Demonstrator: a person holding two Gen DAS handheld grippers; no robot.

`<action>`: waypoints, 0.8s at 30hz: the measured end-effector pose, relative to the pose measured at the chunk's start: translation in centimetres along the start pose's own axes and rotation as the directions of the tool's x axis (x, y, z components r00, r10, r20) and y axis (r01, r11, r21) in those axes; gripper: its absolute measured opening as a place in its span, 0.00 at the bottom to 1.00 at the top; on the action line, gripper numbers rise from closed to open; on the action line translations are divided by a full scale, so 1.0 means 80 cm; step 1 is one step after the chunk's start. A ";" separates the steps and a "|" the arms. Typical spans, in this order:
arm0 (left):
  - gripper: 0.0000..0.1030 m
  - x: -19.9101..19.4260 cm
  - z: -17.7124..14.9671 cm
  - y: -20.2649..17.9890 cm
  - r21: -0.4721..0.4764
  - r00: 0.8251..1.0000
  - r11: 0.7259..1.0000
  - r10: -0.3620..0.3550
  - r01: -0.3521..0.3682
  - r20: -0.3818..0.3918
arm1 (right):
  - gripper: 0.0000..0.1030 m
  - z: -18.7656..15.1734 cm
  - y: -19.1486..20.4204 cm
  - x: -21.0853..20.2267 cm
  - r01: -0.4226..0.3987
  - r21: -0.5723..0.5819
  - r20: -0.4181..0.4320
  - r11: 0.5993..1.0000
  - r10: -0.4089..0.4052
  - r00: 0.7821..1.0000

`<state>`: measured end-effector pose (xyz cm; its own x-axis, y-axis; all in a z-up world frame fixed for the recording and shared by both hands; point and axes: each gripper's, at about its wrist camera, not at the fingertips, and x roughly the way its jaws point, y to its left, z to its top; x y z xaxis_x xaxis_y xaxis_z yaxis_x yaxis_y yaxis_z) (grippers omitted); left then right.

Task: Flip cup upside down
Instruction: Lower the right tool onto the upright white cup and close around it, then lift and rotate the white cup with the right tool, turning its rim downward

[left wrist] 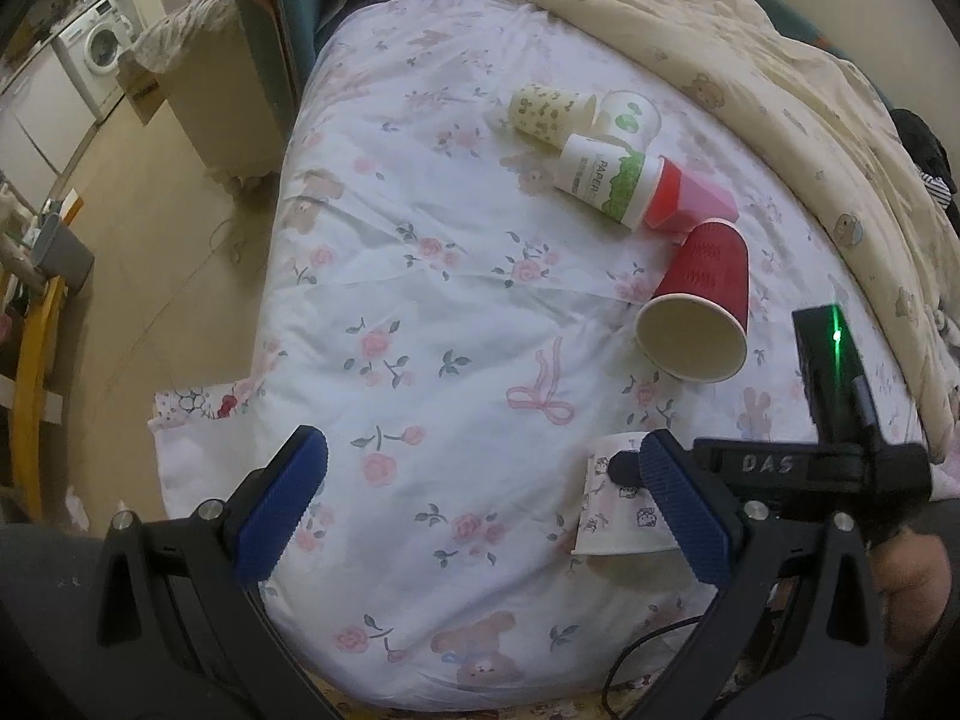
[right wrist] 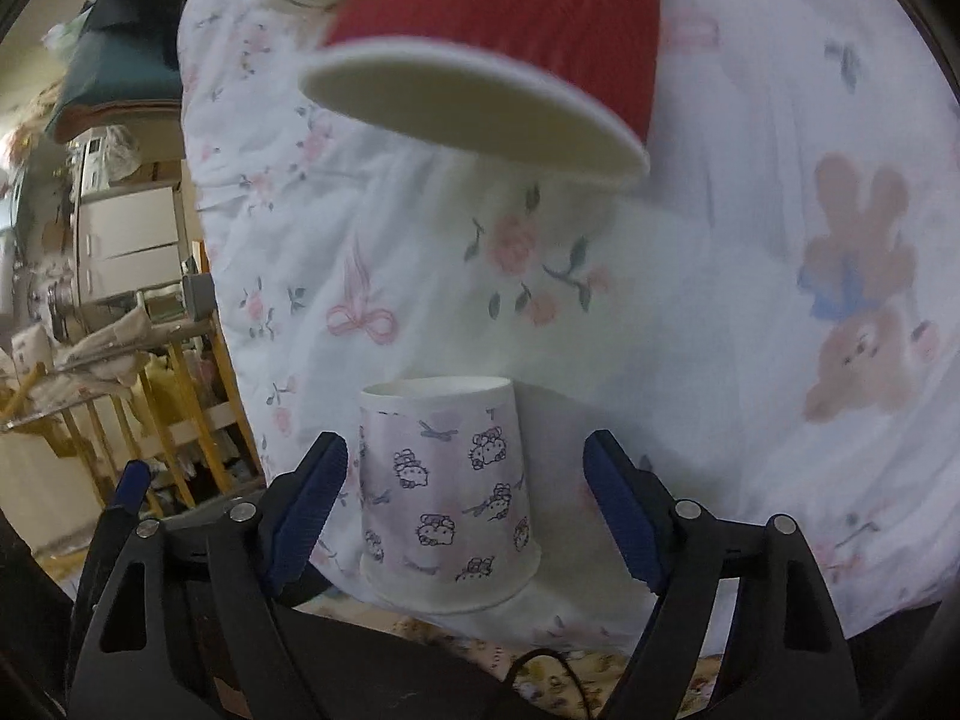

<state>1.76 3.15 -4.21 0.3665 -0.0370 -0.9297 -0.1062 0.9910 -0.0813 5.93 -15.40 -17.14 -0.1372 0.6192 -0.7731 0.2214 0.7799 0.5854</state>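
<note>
A white cup with cartoon cat prints (right wrist: 447,495) stands upside down on the floral bedsheet (right wrist: 720,252), rim down, between the open fingers of my right gripper (right wrist: 465,498); neither pad touches it. The same cup (left wrist: 618,516) shows in the left wrist view, partly hidden behind my left gripper's right finger (left wrist: 684,510). My left gripper (left wrist: 480,498) is open and empty over the sheet. A red ribbed cup (left wrist: 702,306) lies on its side, mouth toward me; it also fills the top of the right wrist view (right wrist: 510,36).
Further back lie a green-and-white paper cup (left wrist: 606,180) nested with a red-pink one (left wrist: 690,195), a yellow patterned cup (left wrist: 549,111) and a clear cup (left wrist: 630,114). A beige quilt (left wrist: 780,90) covers the right. The bed edge and floor (left wrist: 150,210) are at left.
</note>
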 end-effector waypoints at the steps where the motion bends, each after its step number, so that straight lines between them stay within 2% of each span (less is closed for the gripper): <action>1: 1.00 0.000 0.000 0.000 -0.001 1.000 1.000 -0.001 0.001 0.001 | 0.76 -0.001 0.000 0.003 0.000 0.000 -0.002 1.000 0.000 1.000; 5: 1.00 0.000 0.000 -0.002 0.006 1.000 1.000 0.006 -0.006 0.005 | 0.58 -0.001 0.002 0.008 -0.032 -0.017 -0.006 0.999 0.032 0.999; 8: 1.00 0.000 0.000 -0.001 -0.004 1.000 1.000 -0.002 0.002 0.006 | 0.58 -0.003 0.017 -0.002 -0.019 -0.082 0.013 0.996 0.020 1.000; 14: 1.00 -0.005 0.001 -0.002 -0.018 0.998 0.999 -0.046 0.046 0.033 | 0.58 -0.010 0.028 -0.052 -0.064 -0.162 0.066 0.985 0.076 0.995; 24: 1.00 -0.010 -0.004 -0.027 0.048 0.992 0.993 -0.109 0.106 0.063 | 0.57 -0.016 0.007 -0.131 -0.053 -0.215 0.161 0.975 0.089 0.983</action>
<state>1.38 1.02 -3.42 0.4337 -0.1370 -0.8906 -0.0223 0.9864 -0.1626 6.28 -21.33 -8.42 0.0402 0.6635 -0.7471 0.0160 0.7472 0.6645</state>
